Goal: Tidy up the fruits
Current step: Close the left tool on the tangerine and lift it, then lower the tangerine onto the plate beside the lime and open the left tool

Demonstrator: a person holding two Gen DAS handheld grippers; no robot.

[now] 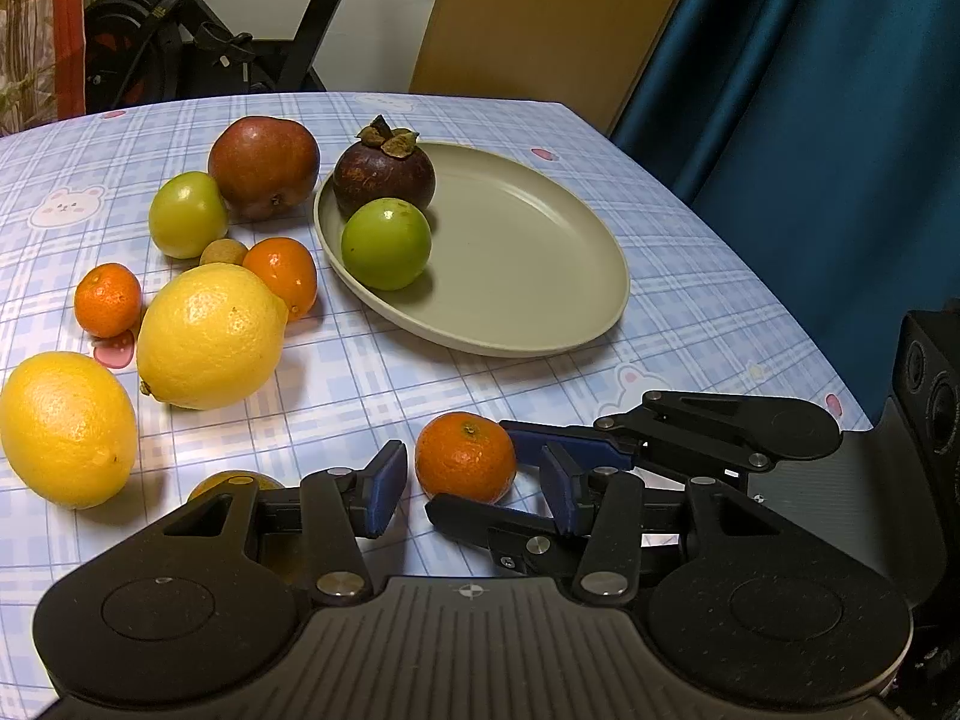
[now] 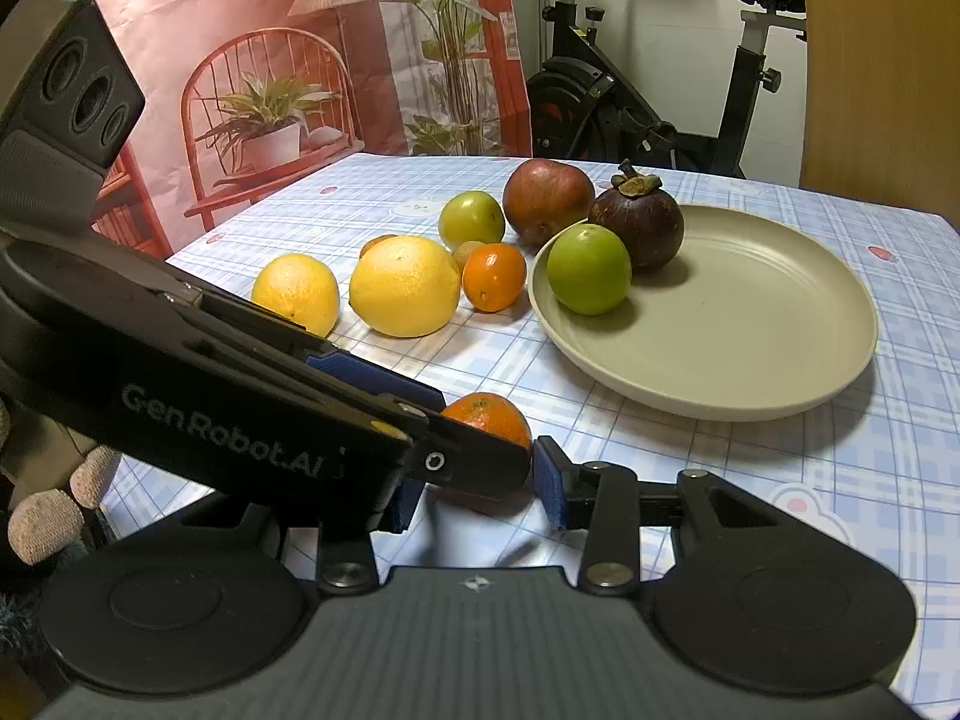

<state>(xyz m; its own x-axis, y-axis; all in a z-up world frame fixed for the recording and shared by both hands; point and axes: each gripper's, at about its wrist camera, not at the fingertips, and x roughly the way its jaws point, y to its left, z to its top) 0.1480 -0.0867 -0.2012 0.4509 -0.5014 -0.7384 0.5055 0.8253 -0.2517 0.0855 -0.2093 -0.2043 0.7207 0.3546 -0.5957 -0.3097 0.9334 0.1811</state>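
A small orange mandarin (image 1: pixel 465 456) lies on the tablecloth right in front of both grippers; it also shows in the right wrist view (image 2: pixel 489 414). My left gripper (image 1: pixel 474 489) is open, its jaws just short of the mandarin. My right gripper (image 2: pixel 480 495) is open around the mandarin; in the left wrist view its fingers (image 1: pixel 564 447) come in from the right and flank the fruit. A beige plate (image 1: pixel 540 252) holds a green fruit (image 1: pixel 387 243) and a dark mangosteen (image 1: pixel 384 171).
Left of the plate lie two lemons (image 1: pixel 210 336) (image 1: pixel 66 429), two more mandarins (image 1: pixel 282 273) (image 1: pixel 108 300), a green fruit (image 1: pixel 187 214), a small longan (image 1: pixel 223 252) and a red fruit (image 1: pixel 264 167). An exercise bike (image 2: pixel 648 90) stands behind the table. The table edge runs at right (image 1: pixel 780 276).
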